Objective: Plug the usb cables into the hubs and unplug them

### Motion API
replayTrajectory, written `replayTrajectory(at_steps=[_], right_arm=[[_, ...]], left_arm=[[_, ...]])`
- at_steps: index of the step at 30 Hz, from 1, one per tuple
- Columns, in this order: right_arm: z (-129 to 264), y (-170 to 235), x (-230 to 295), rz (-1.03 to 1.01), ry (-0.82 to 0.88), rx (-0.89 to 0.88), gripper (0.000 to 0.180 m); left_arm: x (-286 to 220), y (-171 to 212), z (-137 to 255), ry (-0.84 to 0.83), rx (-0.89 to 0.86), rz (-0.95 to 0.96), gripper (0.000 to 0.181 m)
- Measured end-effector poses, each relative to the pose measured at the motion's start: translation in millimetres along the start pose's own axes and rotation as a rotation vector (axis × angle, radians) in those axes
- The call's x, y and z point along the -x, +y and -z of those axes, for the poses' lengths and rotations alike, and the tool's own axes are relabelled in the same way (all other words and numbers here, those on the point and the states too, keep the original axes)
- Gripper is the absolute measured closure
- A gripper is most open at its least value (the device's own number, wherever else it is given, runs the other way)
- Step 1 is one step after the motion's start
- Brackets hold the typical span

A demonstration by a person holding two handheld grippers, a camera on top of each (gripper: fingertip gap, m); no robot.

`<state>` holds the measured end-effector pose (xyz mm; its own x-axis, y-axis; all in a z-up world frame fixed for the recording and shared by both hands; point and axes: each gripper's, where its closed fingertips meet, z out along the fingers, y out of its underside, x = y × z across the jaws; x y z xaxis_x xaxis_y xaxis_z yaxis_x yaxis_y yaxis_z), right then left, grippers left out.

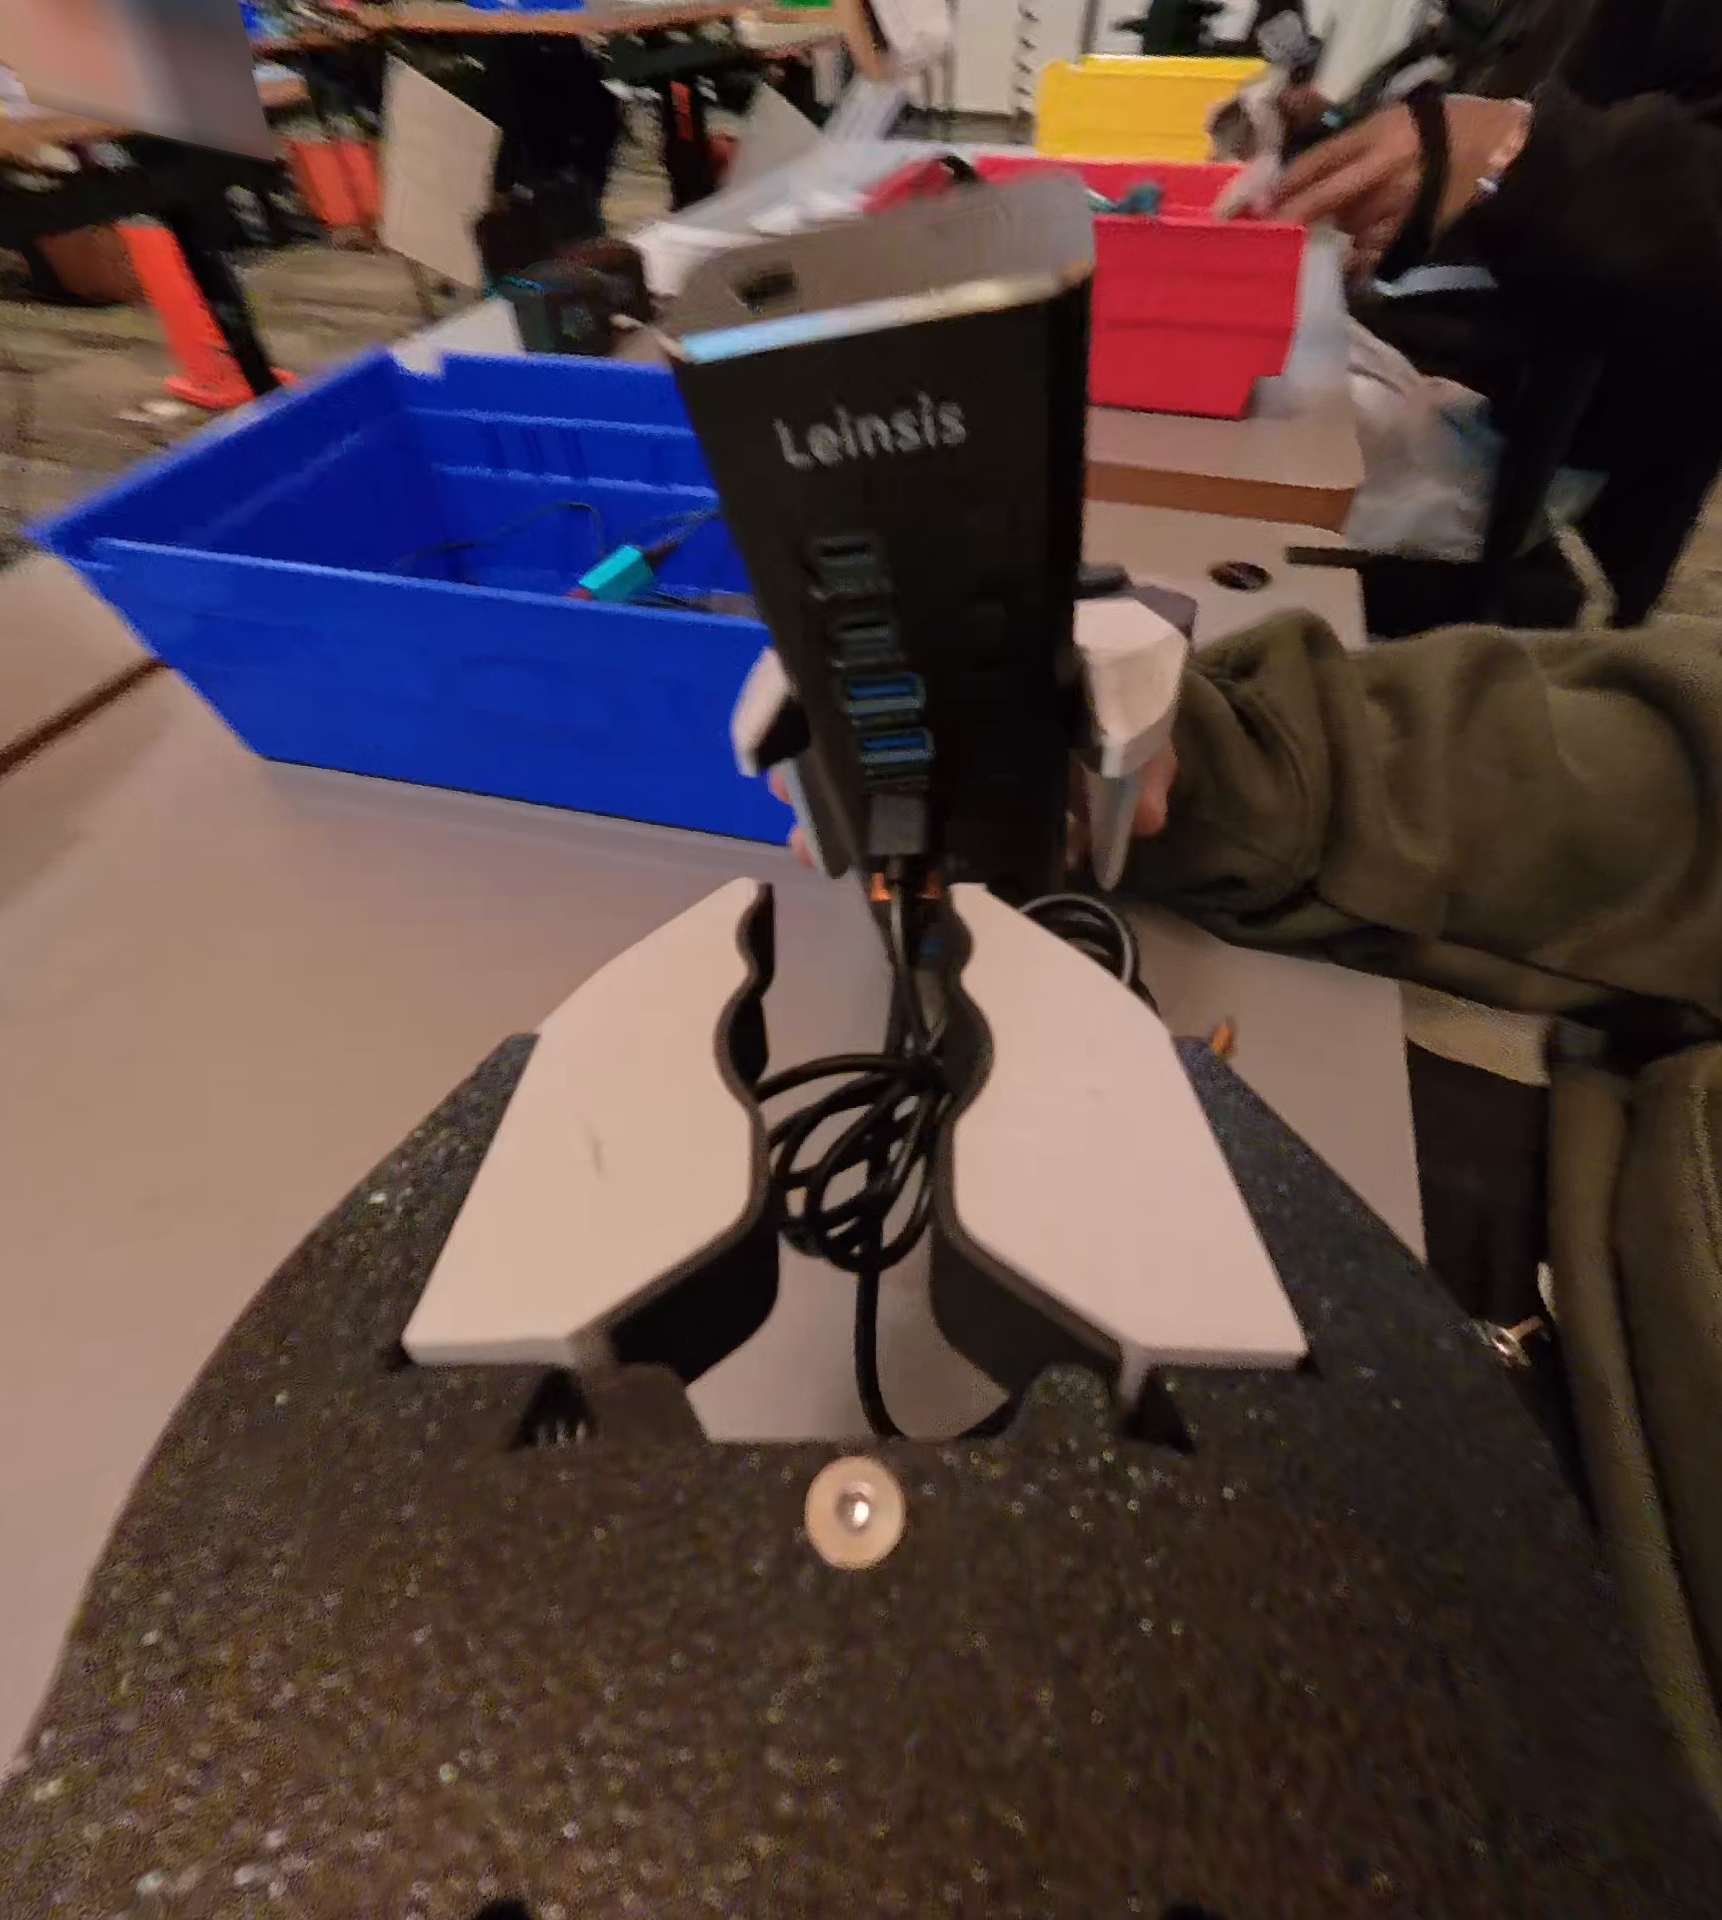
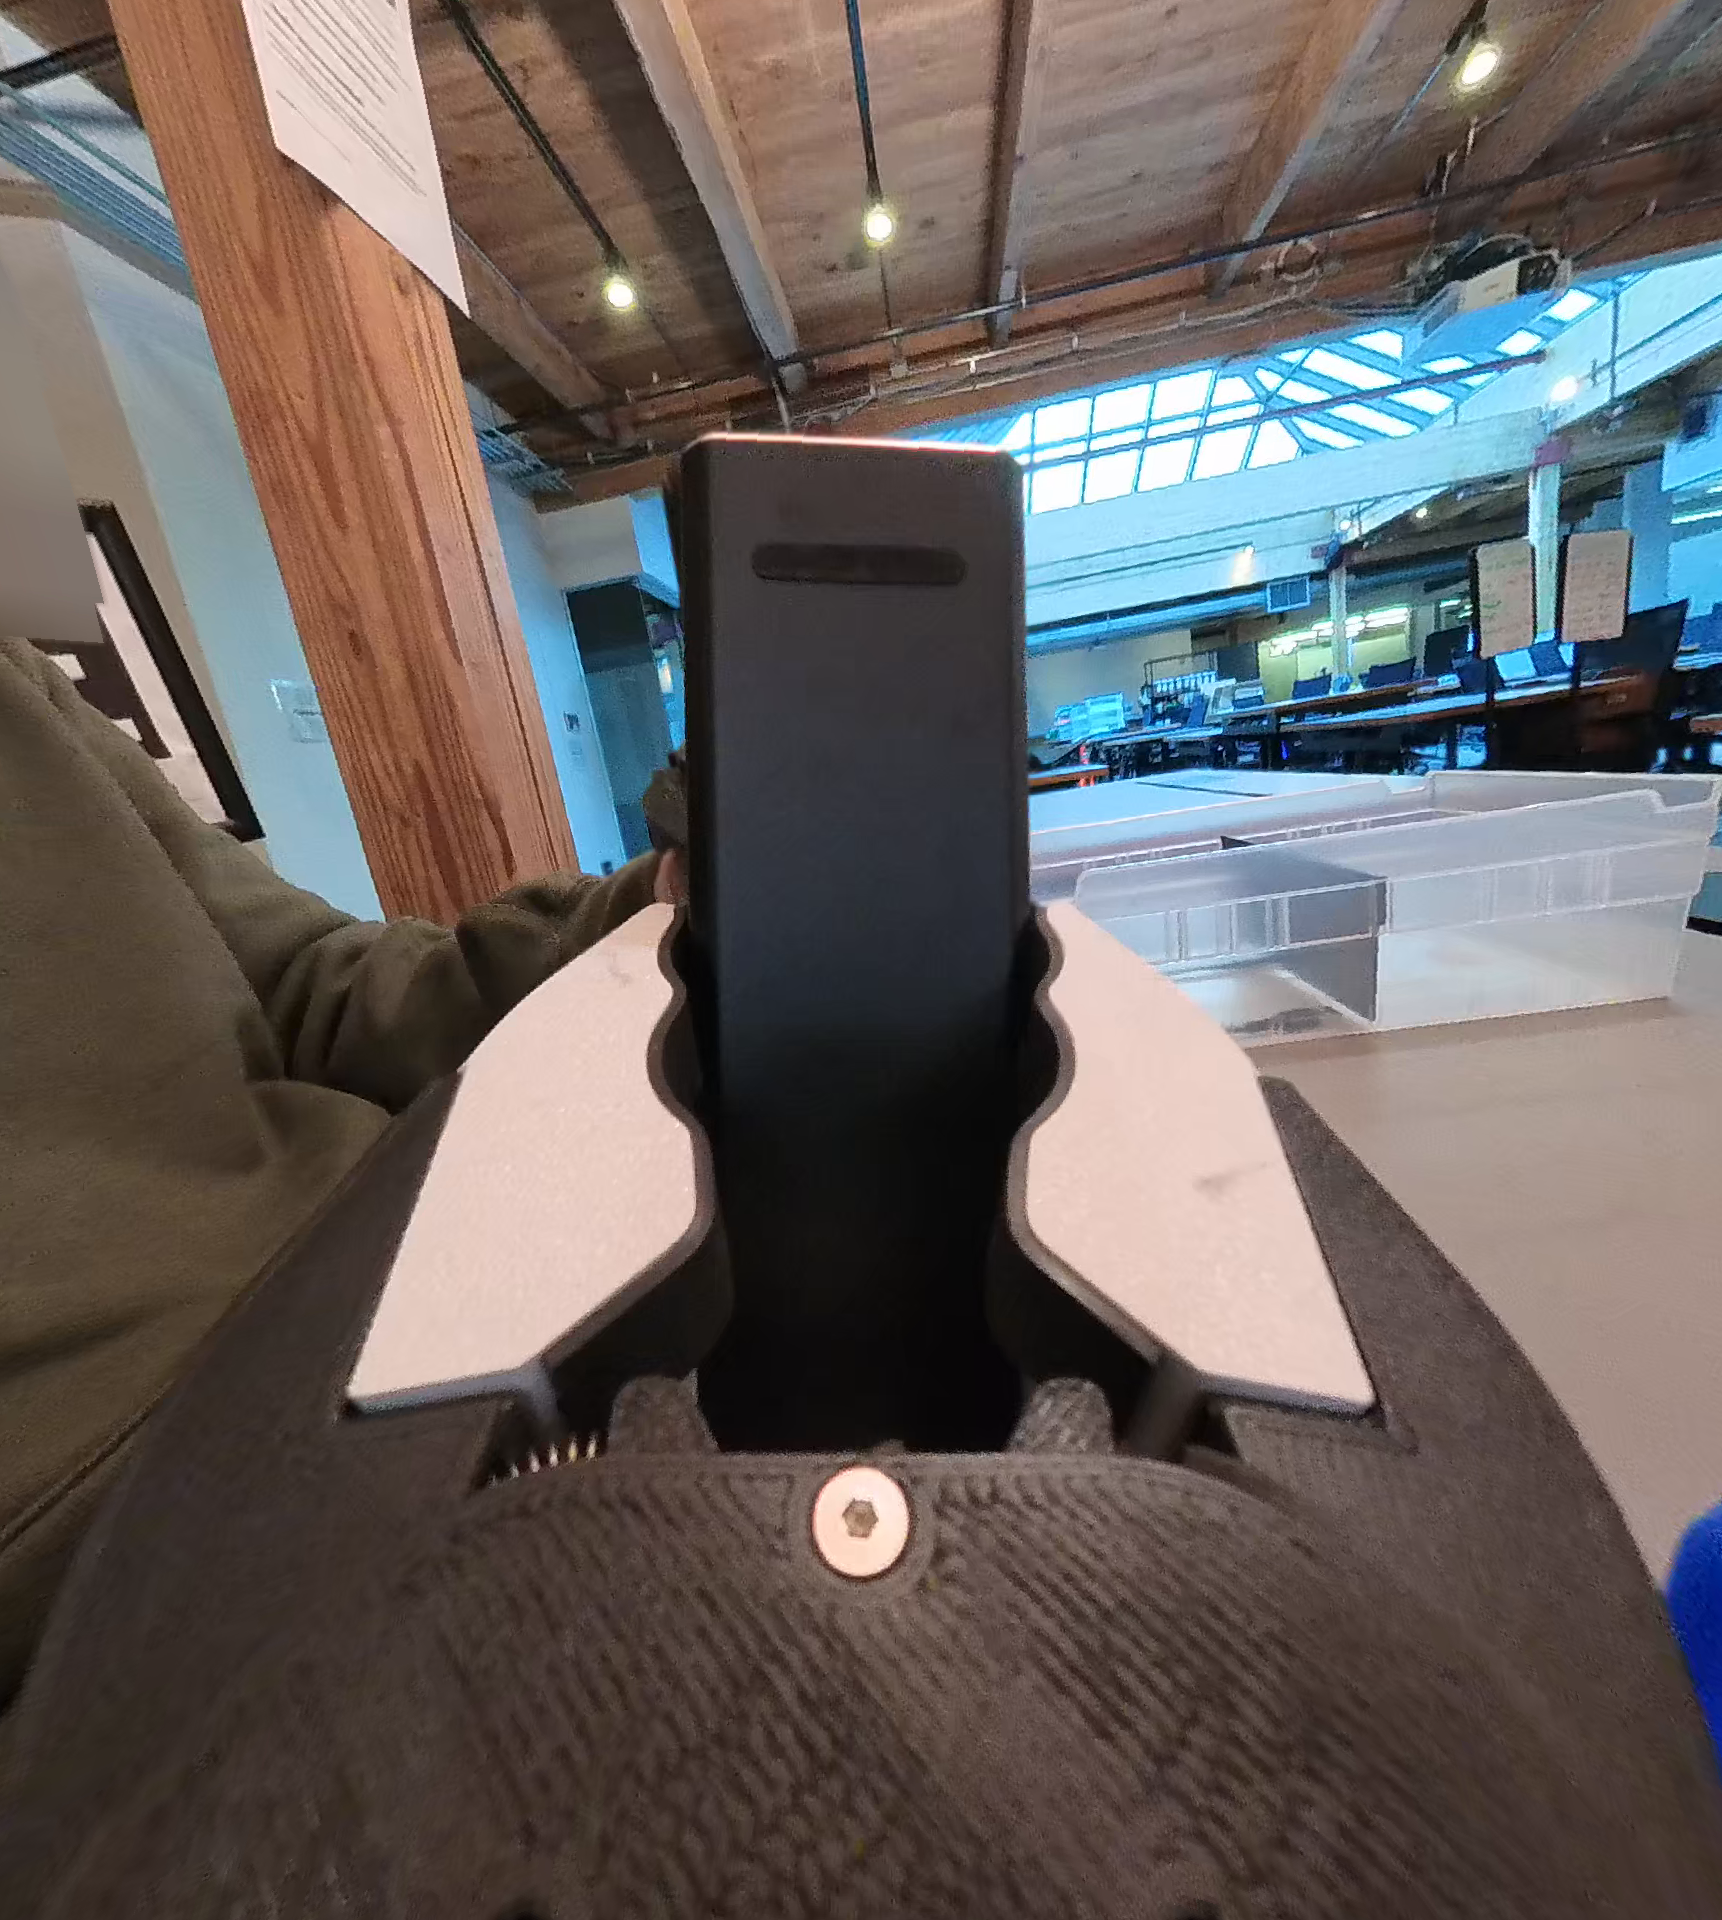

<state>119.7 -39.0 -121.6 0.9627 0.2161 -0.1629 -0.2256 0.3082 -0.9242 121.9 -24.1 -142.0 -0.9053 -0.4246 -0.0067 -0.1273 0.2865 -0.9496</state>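
Observation:
A black USB hub point(image 1: 898, 468) stands upright above the table, its row of ports facing the left wrist view. My right gripper point(image 2: 857, 925) is shut on its lower half; its white fingers point(image 1: 1132, 696) show on either side of the hub. The right wrist view shows the hub's plain back point(image 2: 857, 779). A black plug point(image 1: 896, 826) sits in the lowest port, and its black cable point(image 1: 867, 1122) hangs down in loops. My left gripper point(image 1: 862, 904) is just below the plug. Its jaws stand partly open around the cable, with a gap on the left side.
A blue bin point(image 1: 369, 644) with cables stands on the grey table point(image 1: 213, 1039) behind left. Red point(image 1: 1189, 301) and yellow point(image 1: 1137, 104) bins sit farther back. A second person point(image 1: 1615, 260) stands at the right. A clear bin point(image 2: 1408, 904) lies beyond the hub. A wooden post point(image 2: 348, 520) rises at left. My left and right fingertips are right by each other.

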Motion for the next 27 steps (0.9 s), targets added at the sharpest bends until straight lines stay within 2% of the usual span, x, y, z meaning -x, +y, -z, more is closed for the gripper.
replayTrajectory(at_steps=[2,4,8,9,17,19,23,27], right_arm=[[1,-1,-2,-0.004,0.014,-0.008,0.119],[-2,1,-2,0.025,0.021,0.005,0.119],[-12,14,2,0.108,0.041,0.103,0.119],[-14,17,2,0.125,0.050,0.126,0.119],[-24,28,-1,0.116,0.087,0.193,0.118],[-25,22,-2,0.083,0.087,0.134,0.115],[-28,27,-2,0.097,0.099,0.173,0.104],[-33,29,-6,0.157,0.138,0.182,0.117]], left_arm=[[5,-24,12,-0.051,-0.082,0.019,0.138],[-7,-53,17,-0.020,-0.185,0.049,0.125],[-11,-59,-3,-0.054,-0.075,0.039,0.109],[-6,-57,-7,-0.087,-0.050,0.025,0.118],[-12,-49,-12,0.036,0.037,-0.117,0.120],[-12,-43,-12,0.055,0.073,-0.155,0.120],[-13,-38,-13,0.090,0.102,-0.185,0.120],[-14,-36,-12,0.134,0.129,-0.224,0.120]])
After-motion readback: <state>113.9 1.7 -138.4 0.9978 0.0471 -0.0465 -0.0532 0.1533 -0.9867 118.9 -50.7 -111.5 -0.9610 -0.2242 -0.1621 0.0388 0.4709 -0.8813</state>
